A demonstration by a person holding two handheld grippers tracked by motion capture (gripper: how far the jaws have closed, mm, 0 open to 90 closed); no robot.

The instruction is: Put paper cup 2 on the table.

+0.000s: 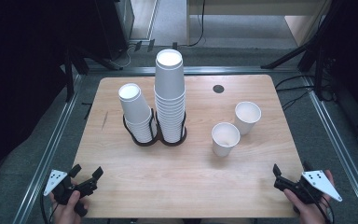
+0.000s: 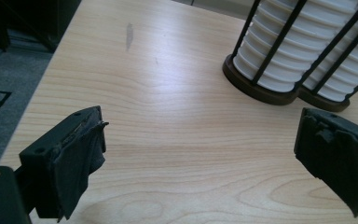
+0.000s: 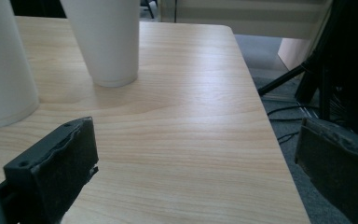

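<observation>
Two stacks of white paper cups stand in a black wire holder (image 1: 142,140) at the table's middle: a short, tilted stack (image 1: 135,109) and a taller stack (image 1: 169,93). Two loose white cups stand upright to the right, one nearer (image 1: 225,138) and one farther (image 1: 247,116). My left gripper (image 1: 87,171) is at the front left corner, open and holding nothing. In the left gripper view the left gripper (image 2: 200,140) points toward the holder's base (image 2: 256,88). My right gripper (image 1: 290,167) is at the front right edge, open. In its own view the right gripper (image 3: 198,154) has both cups (image 3: 2,70) (image 3: 107,37) ahead on the left.
A dark round grommet hole (image 1: 218,88) sits near the table's far edge. A short dark streak (image 1: 105,120) marks the wood left of the holder. The table's right edge (image 3: 270,140) drops to a grey floor with cables and stand legs.
</observation>
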